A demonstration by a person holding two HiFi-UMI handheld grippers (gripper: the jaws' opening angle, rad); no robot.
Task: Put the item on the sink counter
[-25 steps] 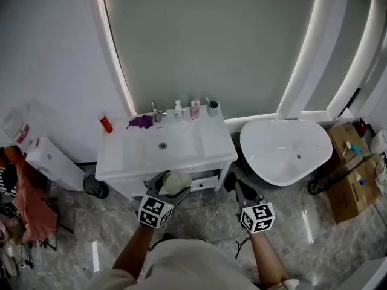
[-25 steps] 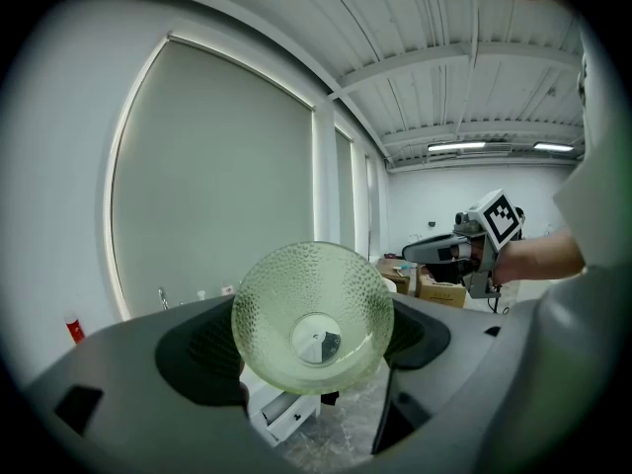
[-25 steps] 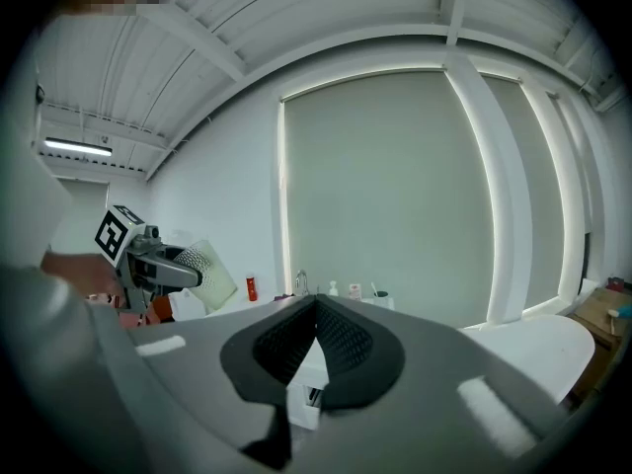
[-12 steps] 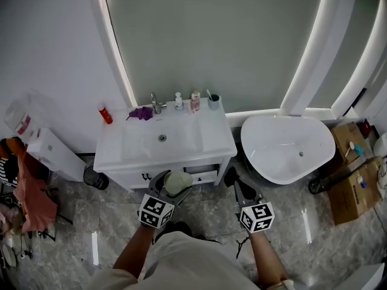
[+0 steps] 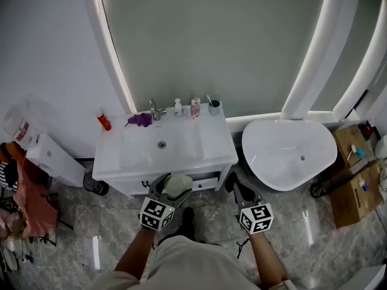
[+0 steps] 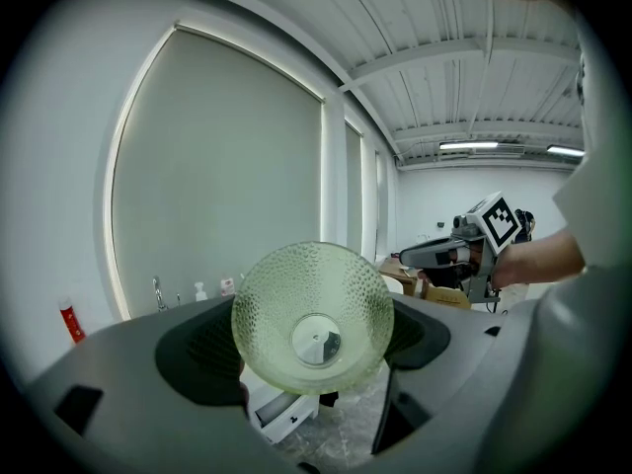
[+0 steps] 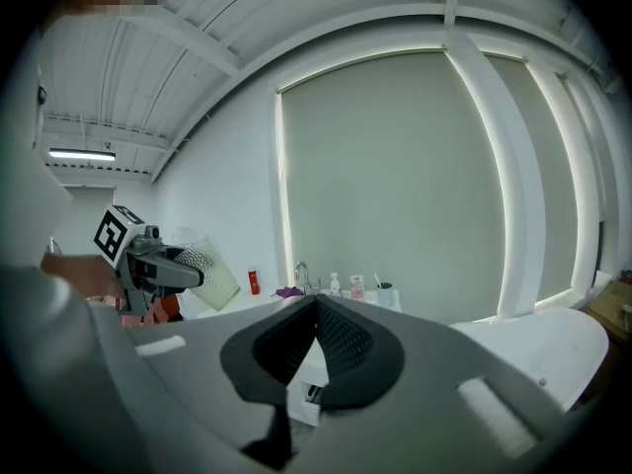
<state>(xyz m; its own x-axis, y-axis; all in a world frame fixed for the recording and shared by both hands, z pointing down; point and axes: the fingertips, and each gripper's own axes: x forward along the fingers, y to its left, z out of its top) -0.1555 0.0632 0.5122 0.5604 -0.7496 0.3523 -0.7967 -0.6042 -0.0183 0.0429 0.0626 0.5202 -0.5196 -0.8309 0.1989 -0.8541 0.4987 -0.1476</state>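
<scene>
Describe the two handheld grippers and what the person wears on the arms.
The left gripper and right gripper match: grey moulded bodies, each topped by a marker cube printed with black-and-white squares. The fingers carry black ribbed pads. The person wears a pale short-sleeved shirt, so the forearms are uncovered.

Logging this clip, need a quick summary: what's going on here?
A person stands before the white sink counter, holding a pale green pebbled glass bowl in the left gripper, whose jaws are shut on it. The bowl is in the air short of the counter, not yet set down. The right gripper is empty, jaws together.
</scene>
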